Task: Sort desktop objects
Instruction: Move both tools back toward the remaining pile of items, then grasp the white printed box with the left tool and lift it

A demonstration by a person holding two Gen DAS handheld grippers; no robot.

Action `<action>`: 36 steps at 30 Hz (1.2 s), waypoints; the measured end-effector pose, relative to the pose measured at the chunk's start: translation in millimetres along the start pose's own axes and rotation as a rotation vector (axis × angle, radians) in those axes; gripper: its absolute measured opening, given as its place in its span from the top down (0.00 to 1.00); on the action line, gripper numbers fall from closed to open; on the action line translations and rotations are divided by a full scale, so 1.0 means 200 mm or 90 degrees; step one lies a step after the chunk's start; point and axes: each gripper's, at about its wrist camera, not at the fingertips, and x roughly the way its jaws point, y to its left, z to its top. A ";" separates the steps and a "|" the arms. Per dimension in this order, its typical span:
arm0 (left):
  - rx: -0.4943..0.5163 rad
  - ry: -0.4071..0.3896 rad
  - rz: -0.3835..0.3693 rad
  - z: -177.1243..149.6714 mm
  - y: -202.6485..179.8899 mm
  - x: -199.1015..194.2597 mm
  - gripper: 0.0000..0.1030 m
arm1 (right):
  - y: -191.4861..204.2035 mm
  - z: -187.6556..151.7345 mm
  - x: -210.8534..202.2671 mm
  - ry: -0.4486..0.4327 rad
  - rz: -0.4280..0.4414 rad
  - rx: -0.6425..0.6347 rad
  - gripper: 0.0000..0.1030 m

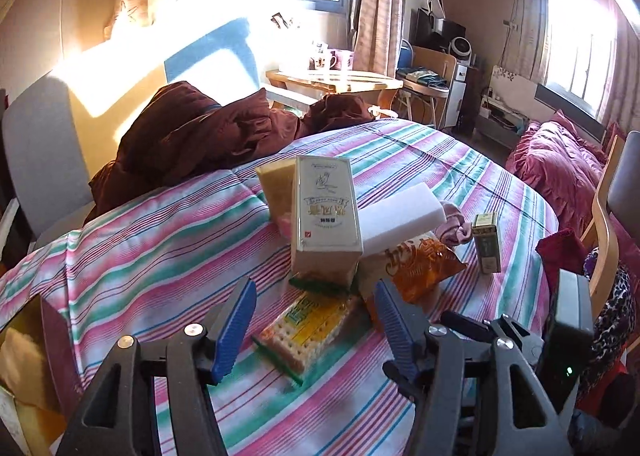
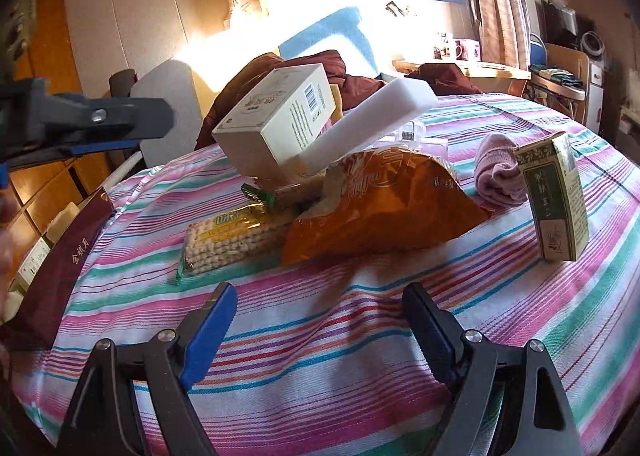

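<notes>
1. The left tongs (image 1: 316,316) stand open, their ribbed blue pads holding nothing, hovering over a packet of crackers (image 1: 306,330) wrapped in clear film with yellow and green print.
2. The right tongs (image 2: 320,320) are also open and empty, above bare striped cloth near the table's front edge.
3. The round table (image 2: 360,376) wears a woven cloth striped pink, green, white and blue.
4. In the middle lies a heap: the crackers (image 2: 236,234) lie flat at its front, and a crinkly orange snack bag (image 2: 384,208) touches them.
5. A tall cream cardboard box (image 1: 326,212) leans tilted on the heap; a smooth white foam block (image 1: 400,220) rests slanted against it.
6. A soft pink knitted sock (image 2: 500,172) lies behind the bag, towards the right edge.
7. A small green-and-cream carton (image 2: 556,196) stands upright near the right edge, apart from the heap.
8. At the left edge a dark red box (image 2: 68,268) stands open with pale packets inside; I cannot tell what they are.
</notes>
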 end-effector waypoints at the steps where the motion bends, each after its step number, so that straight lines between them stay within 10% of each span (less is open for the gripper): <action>1: 0.004 0.002 -0.002 0.02 -0.01 0.03 0.38 | 0.00 0.00 0.00 -0.002 0.006 0.003 0.15; 19: 0.049 0.037 0.018 0.21 -0.05 0.38 0.45 | -0.04 -0.01 0.00 -0.015 0.062 0.024 0.08; 36: -0.056 -0.011 0.070 -0.23 0.14 -0.08 0.47 | -0.01 -0.01 0.01 -0.001 0.033 -0.002 0.07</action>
